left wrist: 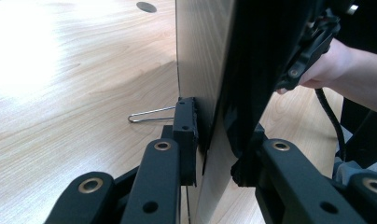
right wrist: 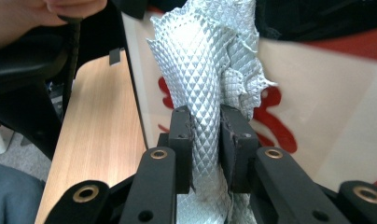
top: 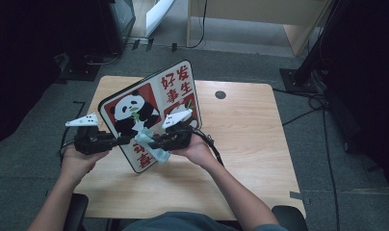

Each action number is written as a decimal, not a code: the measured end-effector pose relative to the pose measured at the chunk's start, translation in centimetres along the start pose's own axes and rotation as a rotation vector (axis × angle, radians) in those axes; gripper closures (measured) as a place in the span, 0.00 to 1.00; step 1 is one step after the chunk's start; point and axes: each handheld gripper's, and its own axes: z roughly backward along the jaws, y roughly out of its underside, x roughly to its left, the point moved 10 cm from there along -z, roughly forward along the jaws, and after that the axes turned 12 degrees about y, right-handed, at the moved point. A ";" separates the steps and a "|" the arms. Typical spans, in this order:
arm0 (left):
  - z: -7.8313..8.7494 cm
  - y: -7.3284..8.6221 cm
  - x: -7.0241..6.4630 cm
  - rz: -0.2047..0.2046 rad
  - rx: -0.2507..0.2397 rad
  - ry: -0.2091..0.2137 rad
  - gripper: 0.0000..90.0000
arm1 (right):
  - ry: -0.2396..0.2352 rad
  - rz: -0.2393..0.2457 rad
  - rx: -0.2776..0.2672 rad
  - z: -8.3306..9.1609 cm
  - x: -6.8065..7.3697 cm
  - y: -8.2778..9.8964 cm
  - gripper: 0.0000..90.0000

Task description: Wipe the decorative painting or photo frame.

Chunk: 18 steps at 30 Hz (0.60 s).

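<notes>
- We see the left gripper (top: 123,140) with its two black jaws pinching the lower left edge of the sign board (top: 151,103), one jaw on the plain wooden back and one on the printed front.
- In the left gripper view that edge (left wrist: 210,93) runs up between the jaws, and a thin wire stand (left wrist: 151,115) sticks out from the back onto the table (left wrist: 74,84).
- We see the right gripper (right wrist: 206,140) pressed shut on a pale, textured cloth (right wrist: 203,70), which rises crumpled from between its jaws against the face of the board.
- In the high view the right gripper (top: 153,143) sits at the board's lower front, the cloth (top: 149,142) bunched over the red and white print.
- The left hand (top: 79,161) holds its gripper level, pointing right; the right hand (top: 197,150) holds its gripper pointing left, so the two tips nearly meet at the board.
- Both forearms come in from the bottom, the right one bent at the elbow.
- The board stands tilted on the light wooden table, showing a panda picture and red characters.
</notes>
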 end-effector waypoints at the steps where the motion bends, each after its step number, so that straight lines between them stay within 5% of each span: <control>1: 0.0 0.0 0.0 -0.001 0.001 -0.001 0.84 | 0.000 0.002 0.003 -0.1 0.0 0.2 0.85; 18: 0.0 0.0 0.0 -0.006 0.002 -0.005 0.84 | -0.012 -0.018 0.033 -1.2 0.0 2.8 0.86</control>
